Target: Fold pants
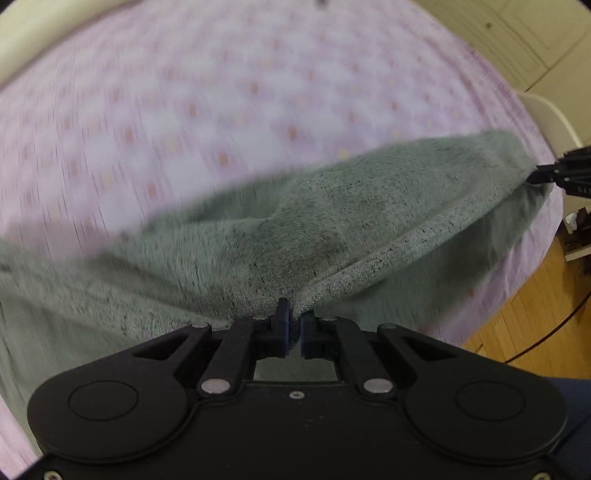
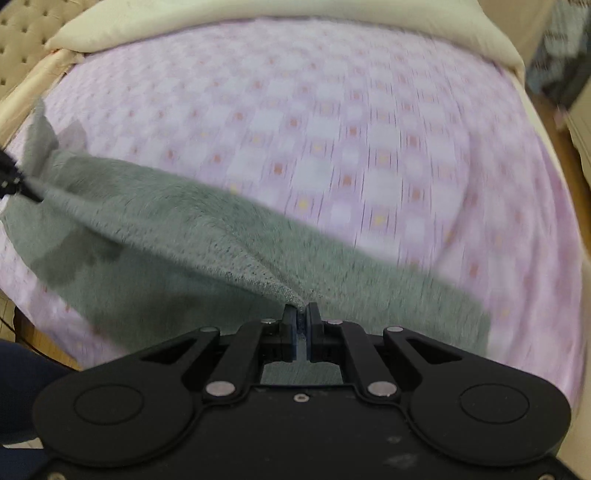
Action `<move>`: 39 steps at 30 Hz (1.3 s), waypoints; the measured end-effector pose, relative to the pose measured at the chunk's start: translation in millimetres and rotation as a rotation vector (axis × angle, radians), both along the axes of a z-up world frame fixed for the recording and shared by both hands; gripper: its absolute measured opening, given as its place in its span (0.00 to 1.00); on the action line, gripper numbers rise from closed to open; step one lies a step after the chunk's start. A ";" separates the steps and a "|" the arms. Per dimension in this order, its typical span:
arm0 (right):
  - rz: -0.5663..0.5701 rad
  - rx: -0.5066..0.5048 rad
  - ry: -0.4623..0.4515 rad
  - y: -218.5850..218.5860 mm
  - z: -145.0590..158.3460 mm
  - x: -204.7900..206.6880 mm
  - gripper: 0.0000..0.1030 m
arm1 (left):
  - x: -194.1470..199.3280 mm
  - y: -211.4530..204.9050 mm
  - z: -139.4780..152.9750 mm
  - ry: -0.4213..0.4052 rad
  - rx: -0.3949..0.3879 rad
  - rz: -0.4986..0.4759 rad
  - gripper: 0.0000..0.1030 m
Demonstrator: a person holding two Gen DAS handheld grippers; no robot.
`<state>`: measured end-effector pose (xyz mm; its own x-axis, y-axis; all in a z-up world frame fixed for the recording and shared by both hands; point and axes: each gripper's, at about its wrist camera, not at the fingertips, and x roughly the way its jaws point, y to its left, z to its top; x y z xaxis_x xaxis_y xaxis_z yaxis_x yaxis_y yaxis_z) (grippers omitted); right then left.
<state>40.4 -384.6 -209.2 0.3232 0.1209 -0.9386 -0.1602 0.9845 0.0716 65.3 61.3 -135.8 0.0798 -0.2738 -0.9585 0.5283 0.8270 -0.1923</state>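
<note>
The grey-green pants (image 1: 258, 236) are lifted above a bed with a pink checked sheet (image 1: 184, 110). My left gripper (image 1: 294, 319) is shut on one end of the waistband edge. My right gripper (image 2: 302, 314) is shut on the other end of the same hem, and its tip shows at the right edge of the left wrist view (image 1: 550, 175). The band is stretched taut between the two grippers. The rest of the pants (image 2: 147, 258) hangs and trails down onto the sheet (image 2: 332, 129). The left gripper shows at the left edge of the right wrist view (image 2: 14, 181).
A cream pillow (image 2: 258, 14) lies along the far side of the bed, with a tufted headboard (image 2: 22, 40) at far left. Wooden floor (image 1: 524, 325) with a dark cable lies off the bed's right side. A cream cabinet (image 1: 517, 40) stands beyond.
</note>
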 end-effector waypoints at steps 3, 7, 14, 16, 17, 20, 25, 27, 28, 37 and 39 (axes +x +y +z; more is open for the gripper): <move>-0.045 0.014 0.026 1.3 -20.6 -16.4 0.05 | -17.5 -0.5 -16.5 0.032 0.025 0.040 0.06; -0.093 0.040 0.047 -1.5 -41.5 -26.7 0.05 | -26.2 0.7 -34.2 0.055 0.048 0.112 0.06; -0.224 0.156 0.037 -21.5 -38.8 -36.2 0.21 | -21.6 -8.6 -64.2 0.087 0.081 0.278 0.07; -0.278 0.197 -0.008 -34.8 -24.8 -44.0 0.24 | -21.9 -11.5 -67.9 0.084 0.094 0.297 0.07; -0.314 0.212 -0.048 -42.5 -18.2 -49.3 0.26 | -21.9 -12.7 -69.8 0.080 0.102 0.308 0.07; -0.457 0.199 -0.135 -74.0 -9.2 -58.8 0.32 | -19.4 -16.3 -74.8 0.082 0.114 0.354 0.07; -0.607 0.100 -0.135 -124.2 -27.6 -52.4 0.33 | -27.9 -11.2 -69.5 0.072 0.125 0.428 0.07; -0.630 0.093 -0.132 -137.5 -36.1 -48.8 0.33 | -31.7 -13.5 -67.2 0.058 0.130 0.444 0.07; -0.633 0.100 -0.123 -143.1 -40.0 -45.9 0.33 | -33.0 -14.0 -64.9 0.054 0.127 0.455 0.07; -0.554 0.183 -0.075 -148.7 -57.7 -38.5 0.34 | -37.8 0.4 -57.5 0.086 0.083 0.594 0.07; -0.516 0.181 -0.069 -144.2 -60.4 -37.4 0.34 | -40.9 -3.0 -57.6 0.074 0.098 0.591 0.07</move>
